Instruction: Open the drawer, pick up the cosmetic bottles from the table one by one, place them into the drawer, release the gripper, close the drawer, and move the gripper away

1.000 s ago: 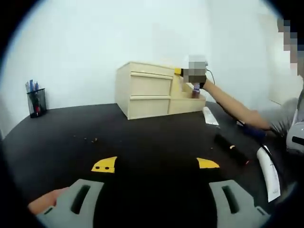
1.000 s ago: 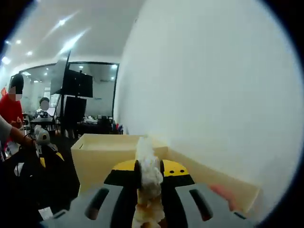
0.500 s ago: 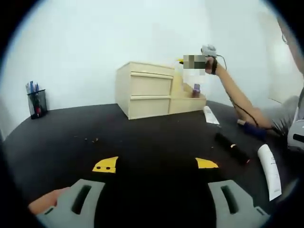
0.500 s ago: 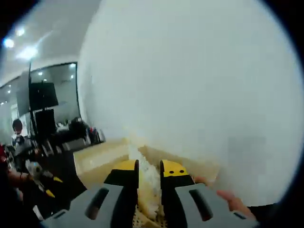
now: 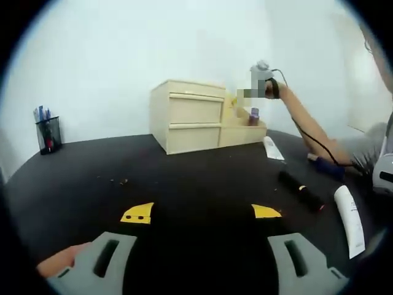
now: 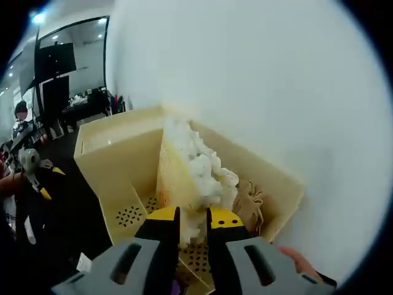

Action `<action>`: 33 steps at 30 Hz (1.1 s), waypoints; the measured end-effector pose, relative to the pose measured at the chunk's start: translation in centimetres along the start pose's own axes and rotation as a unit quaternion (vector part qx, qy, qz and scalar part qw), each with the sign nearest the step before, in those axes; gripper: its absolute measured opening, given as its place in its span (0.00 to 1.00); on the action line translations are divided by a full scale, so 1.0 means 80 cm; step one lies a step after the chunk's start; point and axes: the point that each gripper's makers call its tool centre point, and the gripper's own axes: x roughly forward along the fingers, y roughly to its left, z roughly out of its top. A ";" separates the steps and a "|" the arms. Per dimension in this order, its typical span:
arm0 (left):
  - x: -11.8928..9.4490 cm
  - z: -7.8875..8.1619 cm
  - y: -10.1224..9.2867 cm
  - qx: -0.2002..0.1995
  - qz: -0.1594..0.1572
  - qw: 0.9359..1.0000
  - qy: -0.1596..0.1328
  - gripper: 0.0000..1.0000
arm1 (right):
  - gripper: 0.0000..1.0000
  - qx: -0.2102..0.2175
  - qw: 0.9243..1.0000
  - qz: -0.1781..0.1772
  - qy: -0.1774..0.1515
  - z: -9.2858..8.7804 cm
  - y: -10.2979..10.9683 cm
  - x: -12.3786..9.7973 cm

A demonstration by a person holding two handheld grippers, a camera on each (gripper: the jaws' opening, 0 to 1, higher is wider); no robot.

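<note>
My left gripper (image 5: 201, 212) hovers low over the black table (image 5: 184, 172), jaws wide open with nothing between them. Ahead stands a beige drawer cabinet (image 5: 187, 117). Its open drawer (image 5: 245, 132) sticks out to the right, and a purple-capped bottle (image 5: 253, 115) stands in it. A person's arm holds my right gripper (image 5: 261, 74) above that drawer. In the right gripper view the right gripper (image 6: 193, 218) is nearly shut on a white, lumpy-looking object (image 6: 196, 172). It looks down into the beige drawer (image 6: 116, 132). On the table lie a white tube (image 5: 272, 149), a black tube (image 5: 301, 189) and a white bottle (image 5: 348, 218).
A pen cup (image 5: 47, 130) stands at the table's far left. A blue item (image 5: 325, 167) lies near the person's sleeve. A brown thing (image 6: 249, 203) lies in the drawer's corner. A white wall is close behind the cabinet. The left gripper (image 6: 29, 161) and people show at the left.
The right gripper has risen from drawer level to above the drawer, and its view has tipped down into the drawer. The white object stayed between its jaws. The left gripper has not moved.
</note>
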 end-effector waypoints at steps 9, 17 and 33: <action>0.000 -0.001 0.001 0.002 0.003 1.000 0.000 0.53 | 0.08 -0.160 0.986 0.001 -0.045 0.019 0.037 0.008; 0.000 -0.001 0.001 0.002 0.005 1.000 0.000 0.52 | 0.08 -0.213 0.975 -0.006 -0.064 0.023 0.035 0.011; 0.003 -0.003 0.000 0.004 0.005 1.000 0.000 0.52 | 0.13 -0.185 0.977 -0.099 -0.022 0.029 -0.005 -0.027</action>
